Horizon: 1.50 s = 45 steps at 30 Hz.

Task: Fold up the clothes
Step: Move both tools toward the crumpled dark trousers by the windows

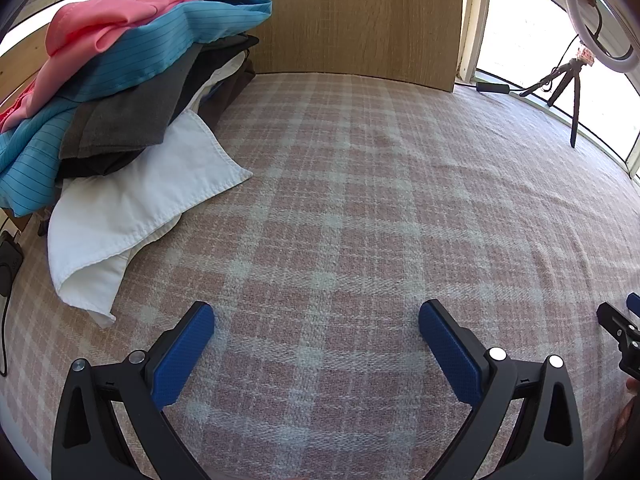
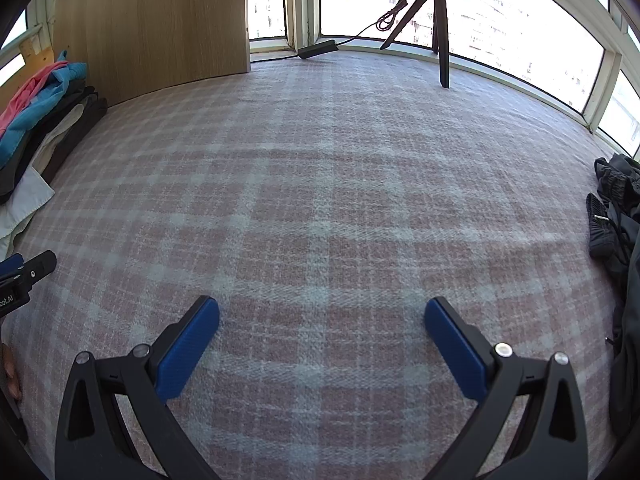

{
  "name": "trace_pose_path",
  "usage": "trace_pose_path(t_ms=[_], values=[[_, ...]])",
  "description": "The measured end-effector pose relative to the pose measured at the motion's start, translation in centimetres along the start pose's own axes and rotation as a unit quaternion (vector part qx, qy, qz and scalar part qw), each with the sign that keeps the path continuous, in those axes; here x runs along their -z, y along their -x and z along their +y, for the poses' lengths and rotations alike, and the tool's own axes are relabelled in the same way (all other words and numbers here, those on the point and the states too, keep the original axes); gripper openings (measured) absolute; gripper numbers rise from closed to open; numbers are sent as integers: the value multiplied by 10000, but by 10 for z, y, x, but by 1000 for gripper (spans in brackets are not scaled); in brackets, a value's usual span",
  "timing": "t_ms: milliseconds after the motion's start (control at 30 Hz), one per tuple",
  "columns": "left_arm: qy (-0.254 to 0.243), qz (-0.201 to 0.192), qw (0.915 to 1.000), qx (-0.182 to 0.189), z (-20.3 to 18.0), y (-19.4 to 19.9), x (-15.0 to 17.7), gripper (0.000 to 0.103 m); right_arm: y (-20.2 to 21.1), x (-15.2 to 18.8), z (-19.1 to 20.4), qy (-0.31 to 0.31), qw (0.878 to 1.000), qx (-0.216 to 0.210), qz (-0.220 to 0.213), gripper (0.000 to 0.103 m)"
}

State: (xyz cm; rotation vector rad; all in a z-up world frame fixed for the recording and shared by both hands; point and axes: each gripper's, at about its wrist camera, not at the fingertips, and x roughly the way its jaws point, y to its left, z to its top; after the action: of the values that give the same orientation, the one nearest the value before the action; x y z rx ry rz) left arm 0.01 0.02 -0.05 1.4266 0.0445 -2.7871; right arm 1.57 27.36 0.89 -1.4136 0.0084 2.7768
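Observation:
A heap of clothes lies at the left on the pink plaid blanket: a pink garment on top, a blue striped one, dark grey ones, and a white cloth spilling toward me. My left gripper hovers open over bare blanket, right of the white cloth, holding nothing. My right gripper is open over bare blanket too, with nothing between its blue pads. The same heap shows at the left in the right wrist view. A dark garment lies at the right edge.
A wooden board stands upright at the back. A black tripod with a ring light, a cable and a black adapter sit by the windows. A black charger lies at the far left edge.

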Motion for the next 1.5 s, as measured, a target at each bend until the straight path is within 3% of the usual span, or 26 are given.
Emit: trace_pose_path(t_ms=[300,467,833,1300,1500], values=[[-46,14,10000,-3,2,-1,2,102,-2,1,2,27,10000,-8,67,103],[-55,94,9998,151,1,10,-1,94,7,2,4,-204,9996,45,209,103],[-142,-356,9978,550,9,91,-17,93,96,20,9,-273,9991,-31,-315,103],[68,-661,9971,382,35,157,-17,93,164,14,5,-651,9962,-141,-559,103],[-80,-924,9942,550,32,184,-22,93,193,9,-1,-775,9940,-24,-766,103]])
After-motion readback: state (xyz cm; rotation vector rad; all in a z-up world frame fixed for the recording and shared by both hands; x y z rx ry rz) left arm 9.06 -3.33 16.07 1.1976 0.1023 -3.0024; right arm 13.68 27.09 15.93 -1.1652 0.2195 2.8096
